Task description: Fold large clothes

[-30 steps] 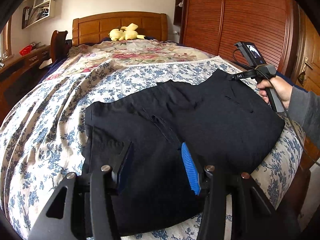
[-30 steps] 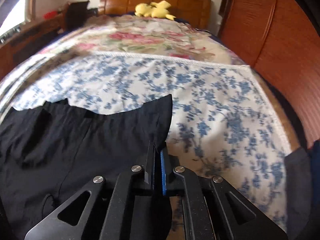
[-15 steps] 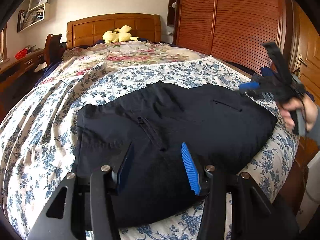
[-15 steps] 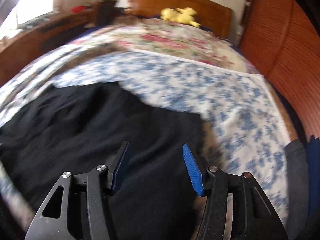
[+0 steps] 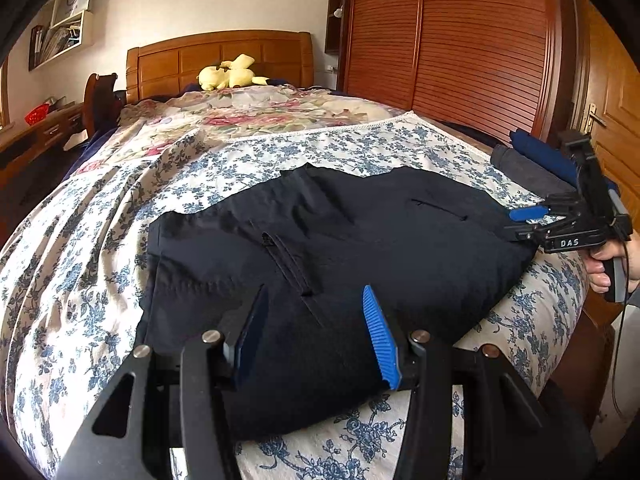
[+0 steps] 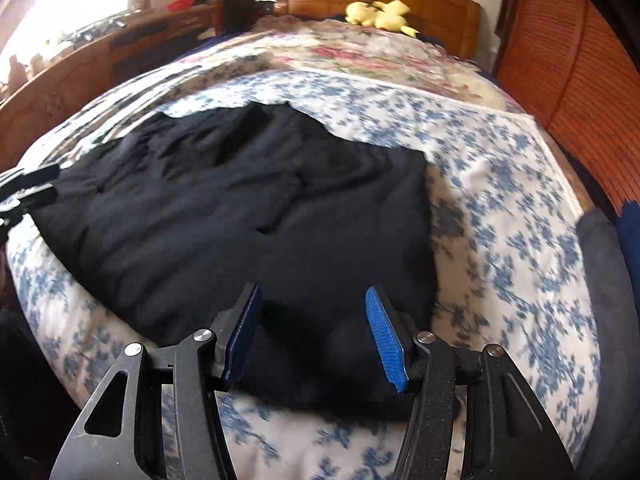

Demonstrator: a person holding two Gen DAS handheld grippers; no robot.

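Black trousers [image 5: 328,240] lie folded on the flowery bedspread [image 5: 80,240], just past both sets of fingers. Left gripper [image 5: 316,332] and right gripper [image 6: 314,334] gape, holding nothing.

Black trousers [image 5: 332,248], folded into a broad, rumpled slab, lying flat across the near end of the blue-flowered bedspread [image 5: 80,248], seam and slit pocket facing up, one edge reaching the bed's corner.

Both the left gripper [image 5: 316,332] and the right gripper [image 6: 314,338] are held with jaws apart, nothing gripped; the right's were just opening.
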